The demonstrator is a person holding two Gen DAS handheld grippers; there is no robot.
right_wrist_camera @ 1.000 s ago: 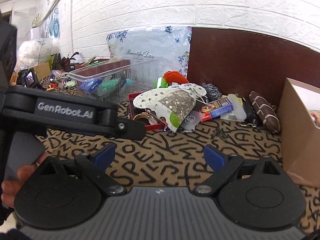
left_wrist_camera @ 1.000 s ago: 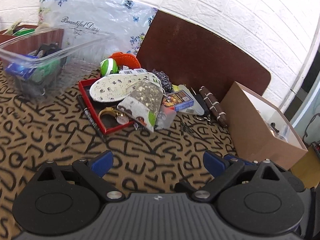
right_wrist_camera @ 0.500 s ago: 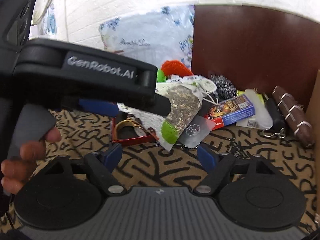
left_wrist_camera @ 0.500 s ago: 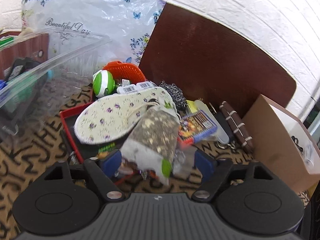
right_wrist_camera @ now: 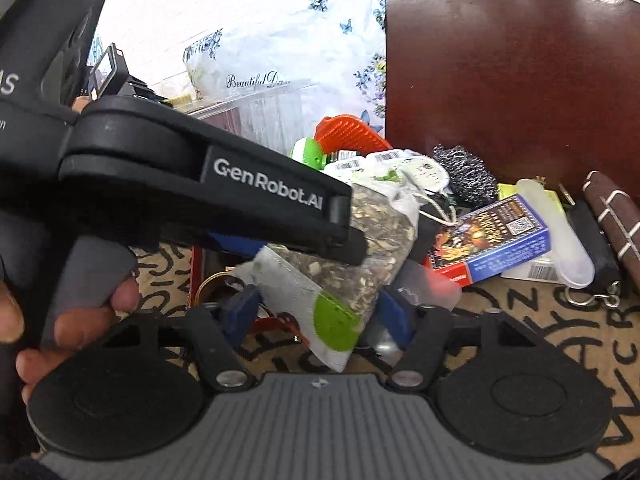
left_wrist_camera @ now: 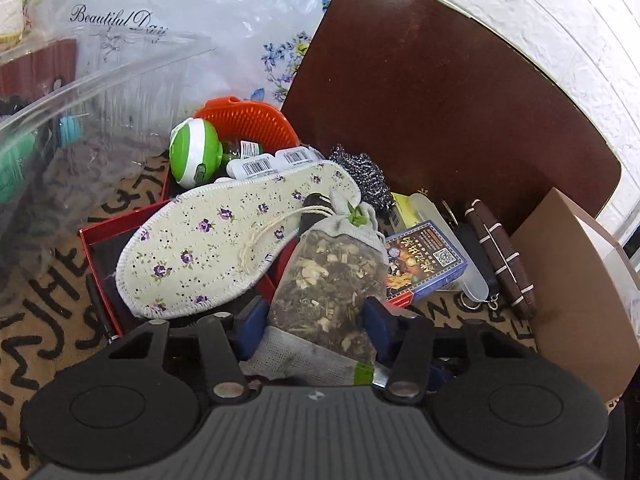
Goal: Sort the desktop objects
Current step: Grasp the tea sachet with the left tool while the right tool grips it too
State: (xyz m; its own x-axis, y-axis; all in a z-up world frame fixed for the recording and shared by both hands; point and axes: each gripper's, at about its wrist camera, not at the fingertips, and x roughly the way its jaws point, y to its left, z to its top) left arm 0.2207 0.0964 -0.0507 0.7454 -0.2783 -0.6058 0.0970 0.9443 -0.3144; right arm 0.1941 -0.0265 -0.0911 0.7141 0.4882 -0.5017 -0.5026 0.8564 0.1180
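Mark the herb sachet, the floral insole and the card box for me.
Herb sachet (left_wrist_camera: 332, 280), left wrist view, on its clear window.
Floral insole (left_wrist_camera: 224, 240), left wrist view, on its middle.
Card box (right_wrist_camera: 496, 236), right wrist view, on its printed top face.

Coarse grey cloth and clear mesh on the herb sachet (left_wrist_camera: 332, 280), dried flakes showing through. Soft printed fabric with stitched edge on the insole (left_wrist_camera: 224, 240). Glossy printed card on the blue box (left_wrist_camera: 424, 264). Wiry, shiny metal on the scourer (left_wrist_camera: 360, 172). Matt brown cardboard on the carton (left_wrist_camera: 576, 304). Clear ribbed plastic on the bin (left_wrist_camera: 80, 120). Woven, lettered cloth over the table (right_wrist_camera: 560, 332).
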